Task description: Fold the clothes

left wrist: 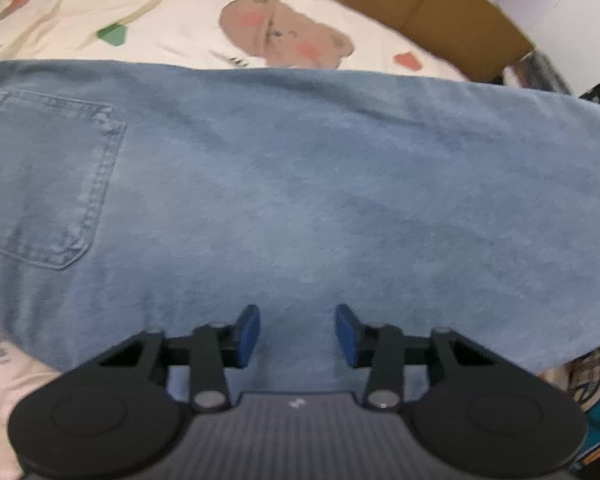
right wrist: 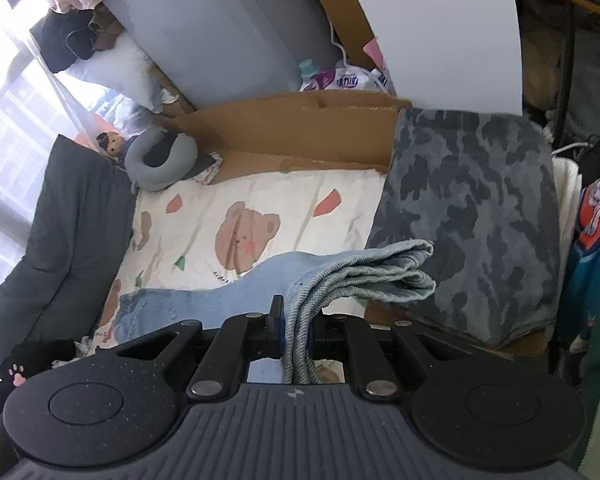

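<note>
A cream bedsheet printed with brown bears is covering the bed. A dark padded quilt is lying along its left edge. At the far left corner a grey neck pillow is resting beside a small doll. Flattened cardboard is standing along the far edge, with a bottle showing behind it. A grey camouflage blanket is draping over the right edge.

Jeans — blurred, cut off at left and right edges
</note>
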`<state>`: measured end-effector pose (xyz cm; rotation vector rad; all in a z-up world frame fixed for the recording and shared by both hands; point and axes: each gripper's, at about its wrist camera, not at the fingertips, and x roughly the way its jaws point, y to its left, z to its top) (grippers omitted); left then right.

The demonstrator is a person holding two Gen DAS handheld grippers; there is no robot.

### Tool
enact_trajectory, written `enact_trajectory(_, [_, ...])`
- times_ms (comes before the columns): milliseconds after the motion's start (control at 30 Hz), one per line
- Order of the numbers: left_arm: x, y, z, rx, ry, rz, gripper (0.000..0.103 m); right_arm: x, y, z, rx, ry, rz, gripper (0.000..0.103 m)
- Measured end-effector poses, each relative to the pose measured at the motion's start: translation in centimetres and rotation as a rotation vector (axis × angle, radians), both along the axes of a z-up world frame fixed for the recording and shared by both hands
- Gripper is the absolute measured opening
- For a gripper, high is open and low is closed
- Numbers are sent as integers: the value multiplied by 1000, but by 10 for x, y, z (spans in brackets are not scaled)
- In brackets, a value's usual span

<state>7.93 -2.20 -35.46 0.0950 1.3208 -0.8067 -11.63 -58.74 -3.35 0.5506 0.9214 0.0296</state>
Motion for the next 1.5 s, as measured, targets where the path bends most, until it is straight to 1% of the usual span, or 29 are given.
enact_trajectory(67, [-4, 1, -6, -38, 6, -7, 20, 4, 3, 3, -13, 12, -1, 9])
enact_trajectory(133, [-5, -2, -12, -73, 19, -10, 13, 8, 8, 3, -23, 26, 1, 9])
enact_trajectory(267, [-9, -5, -29, -118, 55, -9, 10, 16, 20, 1, -36, 62, -1, 9])
enact_trajectory(367, [-12, -6, -41, -172, 102, 6, 7, 21, 30, 1, -46, 88, -3, 9])
enact_trajectory(467, [-13, -9, -45, -224, 148, 23, 7, 25, 39, 4, -66, 108, -7, 9])
enact_trajectory(533, [-15, -10, -53, -244, 178, 21, 6, 28, 44, 6, -87, 120, -4, 9])
enact_trajectory(667, [-29, -12, -66, -227, 197, 6, 4, 38, 60, 11, -124, 126, 22, 9])
enact_trajectory(833, [-45, 1, -77, -207, 245, -1, 4, 52, 81, 17, -149, 124, 63, 9])
enact_trajectory(967, [-56, 8, -76, -179, 249, -31, 4, 62, 92, 18, -165, 123, 79, 9])
enact_trajectory(1067, [-58, 10, -75, -162, 254, -46, 4, 65, 100, 18, -190, 123, 99, 9])
enact_trajectory(1133, [-59, 10, -74, -139, 253, -77, 4, 66, 103, 18, -200, 120, 110, 9])
enact_trajectory(1233, [-61, 11, -73, -123, 258, -101, 4, 65, 106, 19, -201, 108, 119, 9])
enact_trajectory(1367, [-57, 9, -73, -128, 258, -96, 4, 64, 105, 18, -199, 103, 122, 9])
enact_trajectory(1500, [-43, 3, -74, -149, 253, -59, 4, 64, 103, 16, -199, 107, 129, 9])
